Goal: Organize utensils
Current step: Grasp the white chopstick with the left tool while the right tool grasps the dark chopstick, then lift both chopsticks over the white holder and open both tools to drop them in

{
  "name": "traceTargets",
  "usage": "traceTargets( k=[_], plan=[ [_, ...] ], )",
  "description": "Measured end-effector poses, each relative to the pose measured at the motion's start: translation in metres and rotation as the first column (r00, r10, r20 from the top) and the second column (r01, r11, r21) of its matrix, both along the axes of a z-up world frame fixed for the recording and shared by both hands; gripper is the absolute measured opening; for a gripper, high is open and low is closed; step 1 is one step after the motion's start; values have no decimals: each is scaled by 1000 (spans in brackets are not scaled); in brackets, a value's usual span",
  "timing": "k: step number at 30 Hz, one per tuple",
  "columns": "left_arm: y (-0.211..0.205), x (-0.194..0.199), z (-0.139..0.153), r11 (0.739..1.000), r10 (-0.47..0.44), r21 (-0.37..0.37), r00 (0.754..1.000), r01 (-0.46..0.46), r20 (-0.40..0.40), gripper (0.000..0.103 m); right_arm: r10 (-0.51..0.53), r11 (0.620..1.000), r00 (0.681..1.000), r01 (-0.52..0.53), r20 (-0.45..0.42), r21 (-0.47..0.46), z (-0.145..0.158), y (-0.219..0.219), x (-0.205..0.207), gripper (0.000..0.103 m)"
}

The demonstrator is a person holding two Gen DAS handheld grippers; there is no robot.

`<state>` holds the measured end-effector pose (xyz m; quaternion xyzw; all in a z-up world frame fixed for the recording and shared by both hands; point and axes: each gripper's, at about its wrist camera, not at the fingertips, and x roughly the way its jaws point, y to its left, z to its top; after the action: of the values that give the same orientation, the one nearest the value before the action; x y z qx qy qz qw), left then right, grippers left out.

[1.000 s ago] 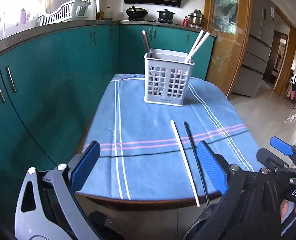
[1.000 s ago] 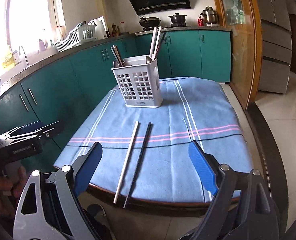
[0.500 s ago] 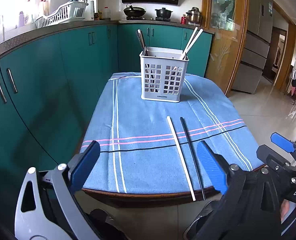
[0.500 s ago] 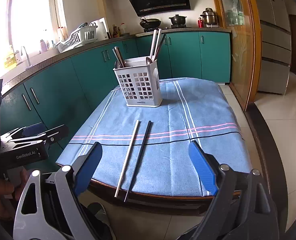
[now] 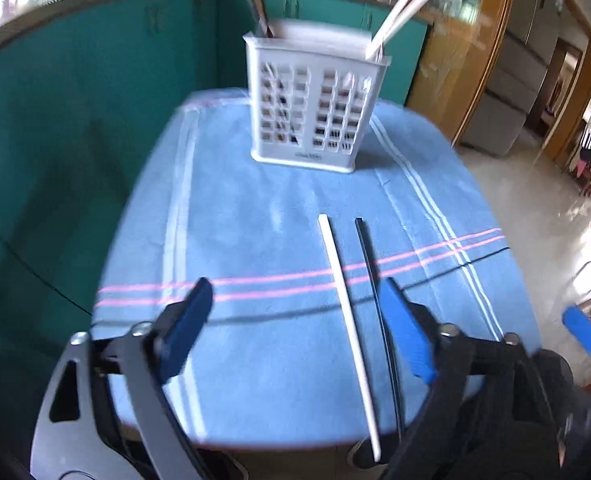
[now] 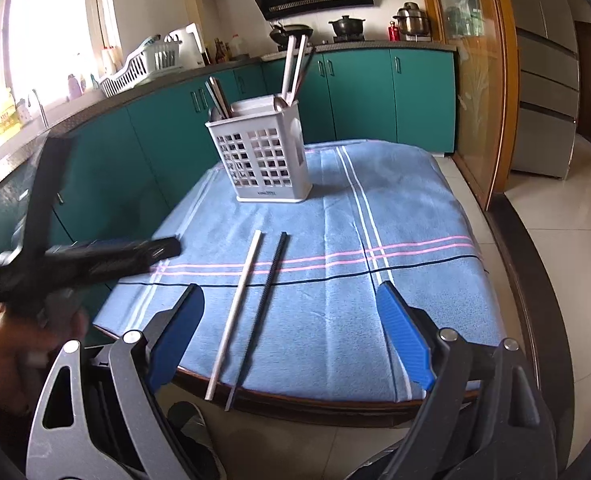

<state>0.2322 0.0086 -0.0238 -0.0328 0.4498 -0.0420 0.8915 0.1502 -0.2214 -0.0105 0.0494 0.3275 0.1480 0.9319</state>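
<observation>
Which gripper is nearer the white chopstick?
Left. The left gripper is over the cloth, its jaws just closing, empty, the white chopstick between its fingers. The right gripper hangs back at the table edge, open.

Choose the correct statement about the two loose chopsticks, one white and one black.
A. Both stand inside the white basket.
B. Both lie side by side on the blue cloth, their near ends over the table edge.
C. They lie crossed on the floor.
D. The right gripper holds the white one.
B. The white chopstick and black chopstick lie almost parallel on the blue cloth, near ends past the table edge, in no gripper.
</observation>
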Motion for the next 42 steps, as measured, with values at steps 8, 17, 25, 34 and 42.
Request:
traceTargets(
  k=[8, 17, 25, 34, 42],
  plan=[
    [-25, 88, -41, 1000, 2, 3, 989, -2, -149, 45, 56, 998, 989, -61, -136, -34, -24, 7, 76, 76],
    [-18, 127, -68, 1000, -10, -25, 979, 5, -202, 30, 80, 991, 980, -97, -184, -87, -36, 30, 127, 67],
    [29, 136, -69, 986, -46, -166, 983, 17, -176, 8, 112, 982, 953, -150, -283, -115, -61, 70, 176, 47],
    [79, 91, 16, 957, -47, -283, 996, 66, 75, 7, 107, 974, 921, -172, -374, -145, -84, 101, 212, 9],
    [85, 38, 78, 968, -53, -228, 969, 109, 240, 7, 140, 982, 951, -170, -275, -88, -39, 97, 179, 7]
  ],
)
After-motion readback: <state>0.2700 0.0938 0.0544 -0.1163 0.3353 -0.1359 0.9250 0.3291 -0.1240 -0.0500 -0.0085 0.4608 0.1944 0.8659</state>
